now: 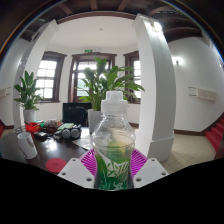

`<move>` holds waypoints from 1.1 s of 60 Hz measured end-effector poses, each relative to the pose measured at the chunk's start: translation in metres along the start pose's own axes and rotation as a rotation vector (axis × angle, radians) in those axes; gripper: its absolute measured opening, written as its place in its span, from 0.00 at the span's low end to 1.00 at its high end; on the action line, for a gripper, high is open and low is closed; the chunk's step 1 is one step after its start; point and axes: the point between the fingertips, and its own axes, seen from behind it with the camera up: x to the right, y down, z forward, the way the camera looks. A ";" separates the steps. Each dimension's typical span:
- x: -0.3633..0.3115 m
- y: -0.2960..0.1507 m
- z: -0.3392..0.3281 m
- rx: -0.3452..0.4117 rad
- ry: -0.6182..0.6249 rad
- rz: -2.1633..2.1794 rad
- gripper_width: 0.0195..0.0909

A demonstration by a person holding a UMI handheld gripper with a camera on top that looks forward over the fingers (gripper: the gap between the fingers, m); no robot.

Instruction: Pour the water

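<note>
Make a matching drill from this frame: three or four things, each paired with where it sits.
Things:
1. bottle
2. mouse
3. plant
4. pillar

Places:
A. rises at the desk's far end, beyond the bottle on one side
B. between the jaws, pink pads at both sides
C. lies on the desk, off to the side of the bottle
D. stands behind the bottle, before the windows

Pairs: 1-B, 2-C, 3-D, 4-A
</note>
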 end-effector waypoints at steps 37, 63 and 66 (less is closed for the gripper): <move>-0.095 -0.055 0.028 0.017 0.043 -1.054 0.18; -0.238 -0.076 0.071 0.173 0.006 -1.899 0.17; -0.246 -0.078 0.073 0.200 0.003 -1.973 0.18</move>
